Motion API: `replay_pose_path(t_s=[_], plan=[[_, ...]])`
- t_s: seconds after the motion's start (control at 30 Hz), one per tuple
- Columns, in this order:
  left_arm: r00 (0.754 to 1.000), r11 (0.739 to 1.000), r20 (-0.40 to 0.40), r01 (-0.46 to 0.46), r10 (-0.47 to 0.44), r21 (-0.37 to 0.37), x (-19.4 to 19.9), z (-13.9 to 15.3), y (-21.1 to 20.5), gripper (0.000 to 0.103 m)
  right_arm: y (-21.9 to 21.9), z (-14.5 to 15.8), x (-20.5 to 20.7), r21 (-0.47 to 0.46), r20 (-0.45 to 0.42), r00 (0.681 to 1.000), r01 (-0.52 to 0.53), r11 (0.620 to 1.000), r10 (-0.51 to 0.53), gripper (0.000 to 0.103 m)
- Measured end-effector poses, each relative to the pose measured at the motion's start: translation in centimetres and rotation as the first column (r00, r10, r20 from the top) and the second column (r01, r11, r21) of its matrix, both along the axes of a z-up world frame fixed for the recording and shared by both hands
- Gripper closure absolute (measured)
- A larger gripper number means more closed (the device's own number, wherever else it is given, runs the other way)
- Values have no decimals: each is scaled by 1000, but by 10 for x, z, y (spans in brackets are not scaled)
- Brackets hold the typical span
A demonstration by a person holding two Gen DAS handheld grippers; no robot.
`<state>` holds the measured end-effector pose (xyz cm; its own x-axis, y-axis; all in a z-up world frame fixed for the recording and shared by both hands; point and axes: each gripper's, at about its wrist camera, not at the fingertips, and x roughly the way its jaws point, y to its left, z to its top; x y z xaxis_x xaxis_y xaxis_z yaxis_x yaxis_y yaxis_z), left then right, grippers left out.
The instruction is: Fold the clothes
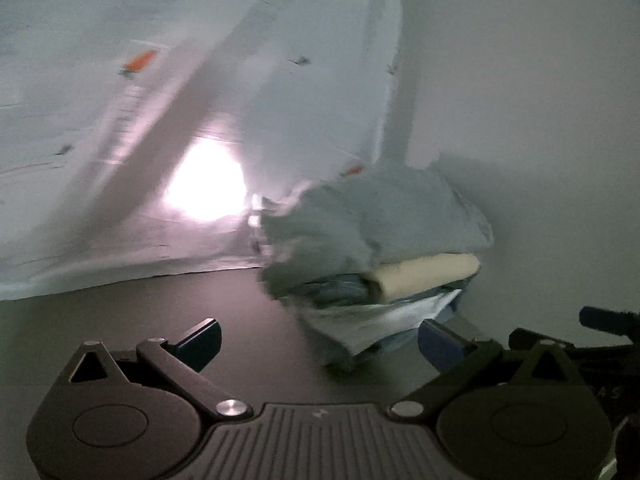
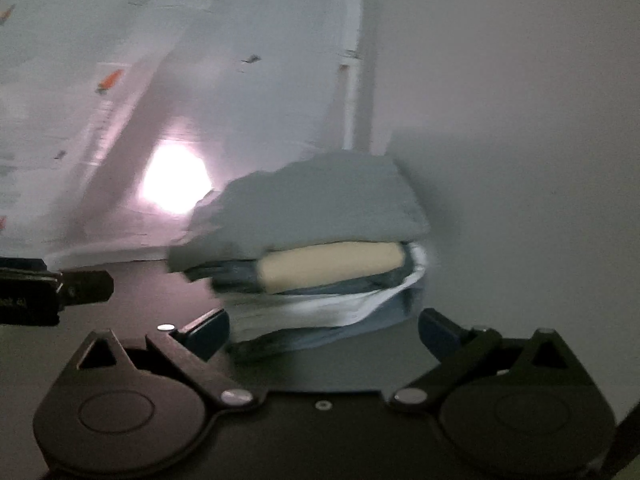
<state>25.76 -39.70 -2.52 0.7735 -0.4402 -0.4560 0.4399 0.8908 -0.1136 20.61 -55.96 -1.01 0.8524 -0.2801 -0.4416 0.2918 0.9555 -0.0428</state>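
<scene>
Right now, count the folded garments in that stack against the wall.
4 that I can make out: a grey one on top, a cream one under it, then a white one, and a blue one lowest. Motion blur may hide more layers.

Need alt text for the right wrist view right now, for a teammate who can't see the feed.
A stack of folded clothes sits on a dark table against a pale wall: a grey garment on top, a cream one under it, then white and blue layers. The right gripper is open and empty just in front of the stack. The image is motion-blurred; the left gripper shows at the left edge.
</scene>
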Motion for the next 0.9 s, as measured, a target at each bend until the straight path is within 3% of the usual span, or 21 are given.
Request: replay_pose_path(t_s=[0.17, 0.4, 0.67, 0.9], plan=[[1000, 1000, 22, -18, 18, 4, -46, 8, 80, 0, 71, 1, -26, 16, -18, 999, -31, 999, 31, 1], [978, 979, 89, -196, 191, 53, -110, 19, 195, 0, 184, 3, -67, 57, -26, 995, -97, 994, 99, 1], [941, 942, 74, -333, 330, 30, -169, 14, 316, 0, 290, 7, -115, 74, -26, 984, -173, 982, 176, 1], [925, 924, 14, -381, 380, 45, -212, 14, 380, 0, 359, 4, -156, 95, -55, 973, -216, 972, 222, 1]])
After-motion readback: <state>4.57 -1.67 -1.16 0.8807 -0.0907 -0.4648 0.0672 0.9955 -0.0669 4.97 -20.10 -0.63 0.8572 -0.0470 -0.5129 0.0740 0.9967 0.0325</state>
